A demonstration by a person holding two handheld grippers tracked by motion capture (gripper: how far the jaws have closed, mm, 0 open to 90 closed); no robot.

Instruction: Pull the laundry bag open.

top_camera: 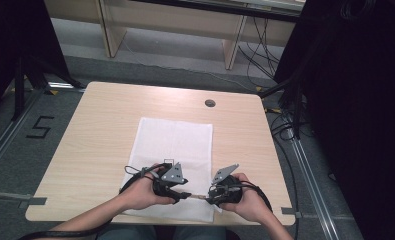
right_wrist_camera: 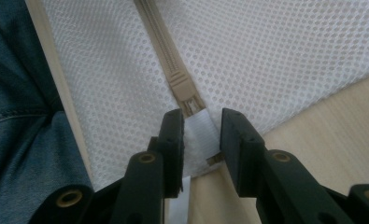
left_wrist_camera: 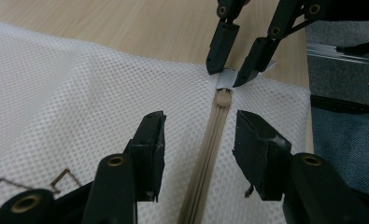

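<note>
Left gripper view: right gripper [left_wrist_camera: 228, 79] at zipper [left_wrist_camera: 215, 135]

White mesh bag [top_camera: 172, 150] on wooden table [top_camera: 95, 135]

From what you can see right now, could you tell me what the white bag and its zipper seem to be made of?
The white bag looks like soft synthetic mesh: tiny regular holes, matte. Its zipper looks like beige moulded plastic, ribbed, with a slight sheen. The white tab at the zipper's end looks like woven tape.

Lab: taped floor number [top_camera: 39, 127], cables [top_camera: 263, 55], black tripods [top_camera: 26, 70].
</note>
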